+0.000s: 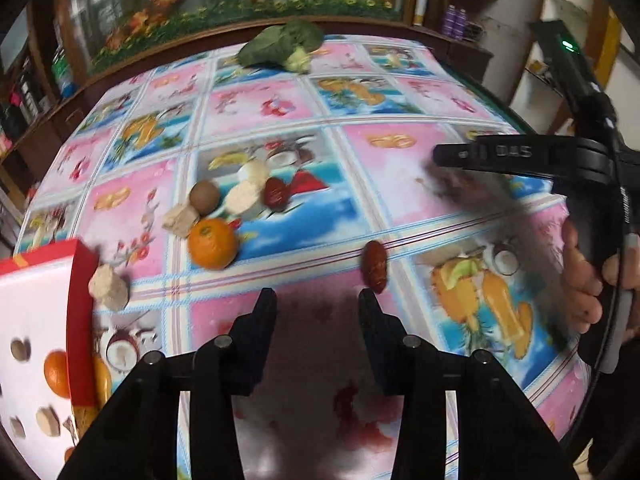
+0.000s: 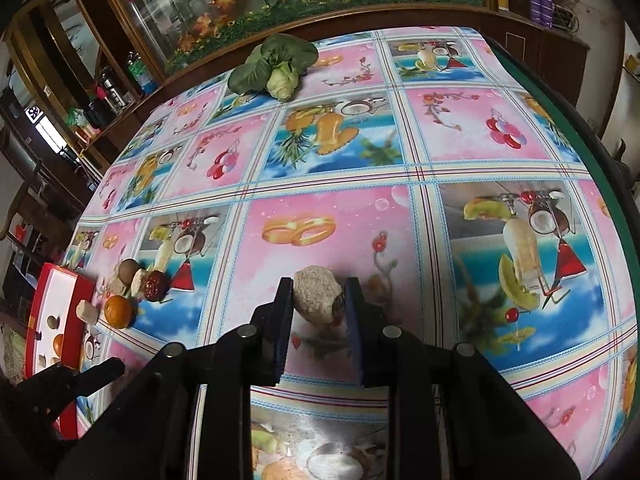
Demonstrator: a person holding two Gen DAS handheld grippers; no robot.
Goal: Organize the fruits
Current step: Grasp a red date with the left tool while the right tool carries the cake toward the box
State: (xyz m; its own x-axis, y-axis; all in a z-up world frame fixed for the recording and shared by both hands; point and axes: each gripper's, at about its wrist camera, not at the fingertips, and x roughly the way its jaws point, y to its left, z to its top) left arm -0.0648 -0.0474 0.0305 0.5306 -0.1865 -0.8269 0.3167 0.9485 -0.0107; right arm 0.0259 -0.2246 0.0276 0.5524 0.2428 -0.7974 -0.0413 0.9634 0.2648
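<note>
My left gripper (image 1: pixel 316 298) hovers open low over the tablecloth, holding nothing. A red date (image 1: pixel 375 266) lies just ahead of its right fingertip. Further left sit an orange (image 1: pixel 213 243) and a small pile: a brown round fruit (image 1: pixel 204 197), pale chunks (image 1: pixel 242 198) and a second date (image 1: pixel 275 194). My right gripper (image 2: pixel 319 286) is shut on a beige crumbly chunk (image 2: pixel 316 300), held above the table. The red box (image 1: pixel 82 320) at the left edge holds an orange (image 1: pixel 56 374) and several small pieces.
A leafy green vegetable (image 2: pixel 276 66) lies at the table's far edge. Another beige chunk (image 1: pixel 109 287) rests against the box wall. A hand (image 1: pixel 580 276) holds the right gripper's handle on the right side. Cabinets and a painted glass panel stand behind the table.
</note>
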